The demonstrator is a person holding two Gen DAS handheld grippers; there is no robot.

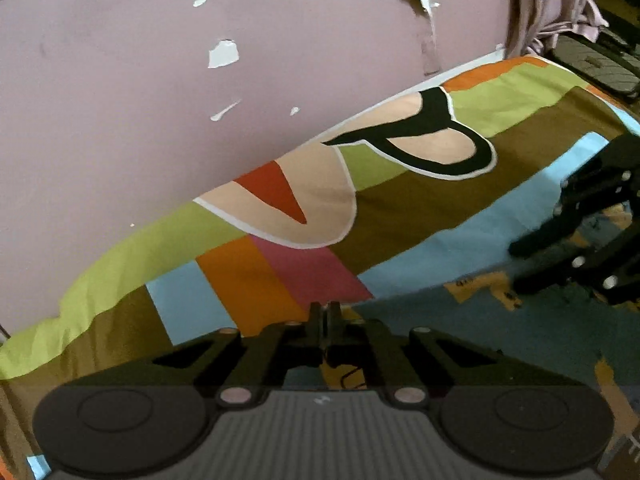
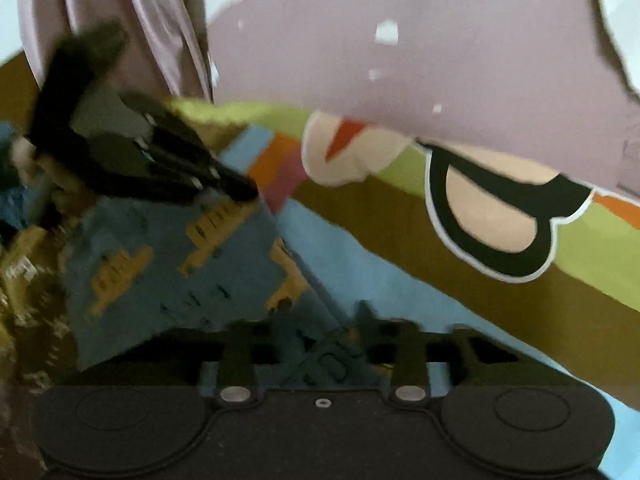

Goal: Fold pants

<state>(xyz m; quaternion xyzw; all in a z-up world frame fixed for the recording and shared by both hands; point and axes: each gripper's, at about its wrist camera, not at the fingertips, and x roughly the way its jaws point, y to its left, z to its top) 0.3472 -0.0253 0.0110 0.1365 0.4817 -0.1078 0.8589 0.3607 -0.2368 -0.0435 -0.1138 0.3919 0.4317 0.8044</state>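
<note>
1. One pair of pants (image 2: 172,264) – teal-blue with mustard patches – is seen lifted off the bed, a fold edge running down towards the right tool (image 2: 320,344); in the left wrist view the same cloth (image 1: 500,320) lies just below the blue stripe of the bedsheet.
2. The left tool (image 1: 325,320) is shown with its two fingers pressed together; pants cloth is seen directly beneath the tips, but whether it is pinched cannot be told.
3. The right tool's fingers are blurred and largely covered by pants cloth bunched between them, so a grip on the pants is indicated.
4. Each tool is also caught by the other camera: the right tool (image 1: 532,256) above the pants' far side, the left tool (image 2: 236,188) at the pants' upper edge.
5. One striped bedsheet (image 1: 400,208) covers the bed; past the pants, broad bare sheet is left up to the bed's long edge, which meets a pink wall (image 1: 160,80) with peeling paint.
6. One pale curtain (image 1: 548,4) hangs at the bed's far corner – beside the wall.
</note>
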